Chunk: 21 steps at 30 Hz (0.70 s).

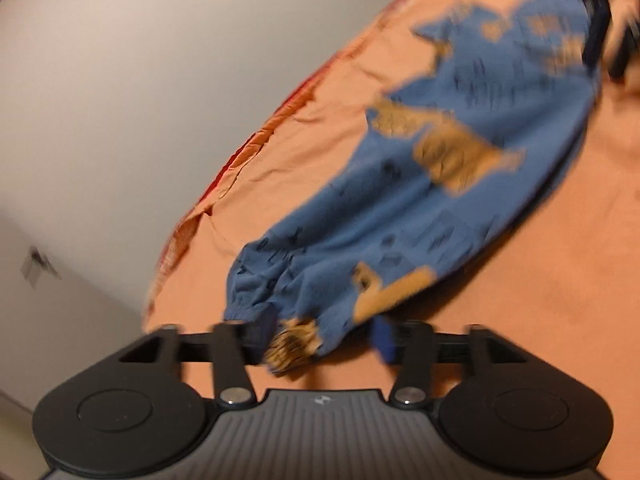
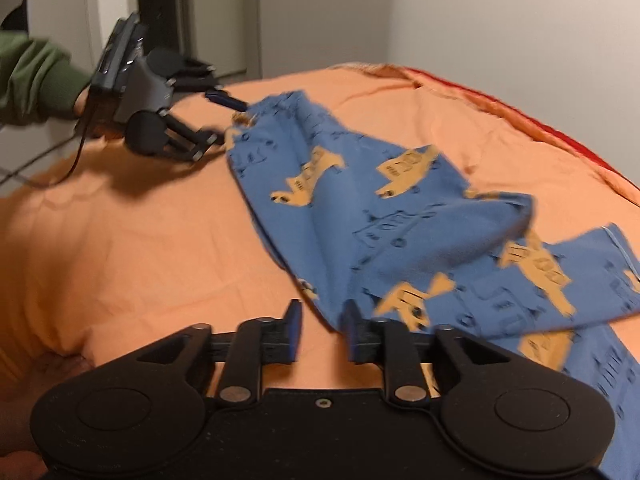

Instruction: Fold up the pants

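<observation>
Left wrist view: blue pants [image 1: 460, 184] with tan vehicle print, laid lengthwise on orange bed [image 1: 520, 300], running from near the lens toward the far edge. Left hand-held gripper [image 1: 324, 340] with jaws apart, gathered cuff lying loose between them, pads not pressing; likely just set down after a fold. Right hand-held gripper [image 1: 604, 24] blurred at the far end of the garment, state not readable here. Right wrist view: right hand-held gripper [image 2: 322, 330] with jaws parted, fabric edge beside the right pad, no clamp seen. Pants [image 2: 360, 200] doubled over, upper layer rumpled, lying toward the bed's [image 2: 140, 240] right edge. Left hand-held gripper [image 2: 224, 118] at the far cuff, jaws spread, green sleeve [image 2: 36, 76] behind it. Fold judged partly done, smoothing still needed.
</observation>
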### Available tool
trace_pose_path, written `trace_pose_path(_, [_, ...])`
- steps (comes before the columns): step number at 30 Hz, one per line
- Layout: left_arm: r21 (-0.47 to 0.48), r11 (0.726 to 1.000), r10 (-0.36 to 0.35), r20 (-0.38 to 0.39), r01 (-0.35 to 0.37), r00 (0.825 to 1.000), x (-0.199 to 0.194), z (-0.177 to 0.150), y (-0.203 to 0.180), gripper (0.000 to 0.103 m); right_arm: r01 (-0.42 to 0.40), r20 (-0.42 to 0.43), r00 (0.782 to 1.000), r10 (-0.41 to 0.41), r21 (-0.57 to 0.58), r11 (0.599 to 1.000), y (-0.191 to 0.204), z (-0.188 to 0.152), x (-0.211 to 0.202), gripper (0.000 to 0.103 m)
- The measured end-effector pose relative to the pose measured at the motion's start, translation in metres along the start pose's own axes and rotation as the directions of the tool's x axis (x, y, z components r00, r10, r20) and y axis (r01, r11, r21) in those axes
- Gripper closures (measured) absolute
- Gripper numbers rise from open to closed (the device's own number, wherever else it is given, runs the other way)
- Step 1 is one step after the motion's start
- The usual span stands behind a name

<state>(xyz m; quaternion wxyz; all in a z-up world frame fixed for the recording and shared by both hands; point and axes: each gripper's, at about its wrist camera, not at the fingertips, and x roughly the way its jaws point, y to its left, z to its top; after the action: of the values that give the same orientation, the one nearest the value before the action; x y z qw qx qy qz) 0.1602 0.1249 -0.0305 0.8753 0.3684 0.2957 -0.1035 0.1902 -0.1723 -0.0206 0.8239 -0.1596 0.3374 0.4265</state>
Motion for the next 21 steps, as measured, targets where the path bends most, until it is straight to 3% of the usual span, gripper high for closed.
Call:
trace_pose_path(1, [-0.047,0.998,-0.028,0.022,0.029,0.999,-0.006,0.006,0.0,0.019,0.016,0.012,1.0,-0.016,0.014,1.0,-0.004,-0.003,-0.007,0.054])
trace_pose_path(4, [-0.119,0.987,-0.096,0.106,0.109,0.99,-0.017,0.031,-0.012,0.012,0.098,0.029,0.994,-0.101,0.084,0.992,-0.023,-0.015,-0.025,0.031])
trace_pose_path(8, [-0.197,0.935,-0.252,0.212,0.294,0.944,-0.016,0.076,-0.042,0.007,0.225,0.007,0.972,-0.234,0.248,0.942,-0.06,-0.03,-0.046,0.001])
trace_pose_path(14, [-0.268,0.812,-0.445,0.29,0.518,0.847,0.01,0.135,-0.086,0.004,0.33,-0.031,0.936,-0.35,0.417,0.847,-0.116,-0.048,-0.078,0.001])
trace_pose_path(16, [-0.278,0.776,-0.49,0.299,0.566,0.819,0.019,0.146,-0.095,0.014,0.345,-0.038,0.929,-0.368,0.448,0.825,-0.134,-0.047,-0.084,0.001])
trace_pose_path(19, [-0.314,0.727,-0.538,0.293,0.611,0.791,0.033,0.152,-0.101,0.025,0.318,-0.028,0.938,-0.346,0.469,0.824,-0.162,-0.033,-0.082,0.002])
trace_pose_path(21, [-0.382,0.68,-0.565,0.272,0.626,0.779,0.047,0.152,-0.097,0.029,0.303,-0.029,0.945,-0.326,0.451,0.84,-0.177,-0.016,-0.072,0.006])
